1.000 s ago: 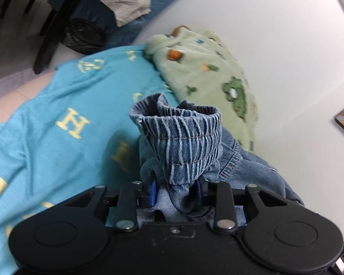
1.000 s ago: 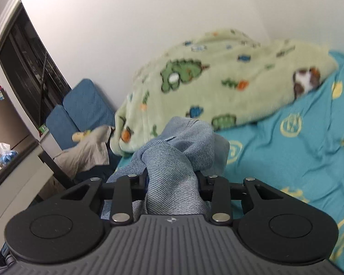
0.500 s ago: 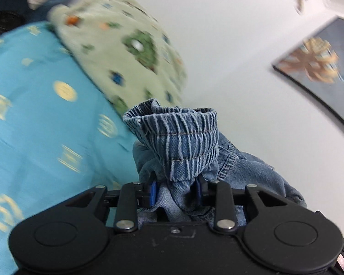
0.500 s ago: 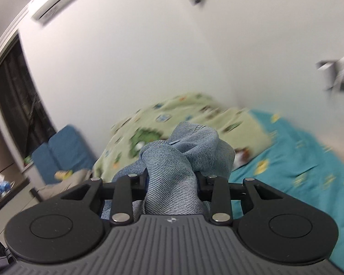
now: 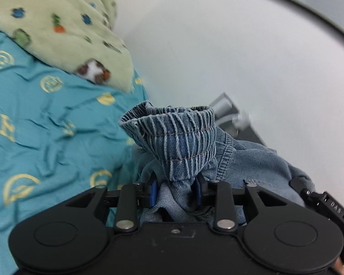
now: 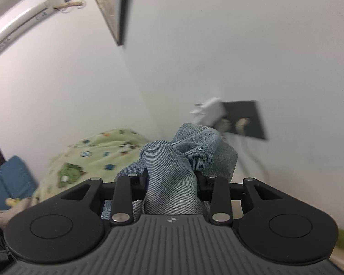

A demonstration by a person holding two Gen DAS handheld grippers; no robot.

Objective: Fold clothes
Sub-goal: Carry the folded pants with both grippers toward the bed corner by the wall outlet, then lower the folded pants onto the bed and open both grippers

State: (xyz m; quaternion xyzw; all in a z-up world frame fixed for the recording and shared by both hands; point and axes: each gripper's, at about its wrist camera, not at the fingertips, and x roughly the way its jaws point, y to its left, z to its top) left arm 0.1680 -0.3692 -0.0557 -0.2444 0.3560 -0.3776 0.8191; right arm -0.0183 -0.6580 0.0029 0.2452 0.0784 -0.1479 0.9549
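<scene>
Both pairs of jaws are pinched on one garment: the left gripper (image 5: 175, 193) clamps the gathered elastic waistband of the blue denim trousers (image 5: 181, 142), which stands up in a ribbed bunch above its blue pads, while the right gripper (image 6: 172, 183) squeezes a twisted fold of the same pale denim (image 6: 172, 174). The trousers hang between the two grippers, lifted off the teal bedsheet with gold emblems (image 5: 45, 126). A pale green fleece blanket with dinosaur print (image 5: 57, 23) lies at the bed's far edge against the white wall (image 5: 217, 45). A dark wall socket plate (image 6: 245, 119) carries a white plug.
</scene>
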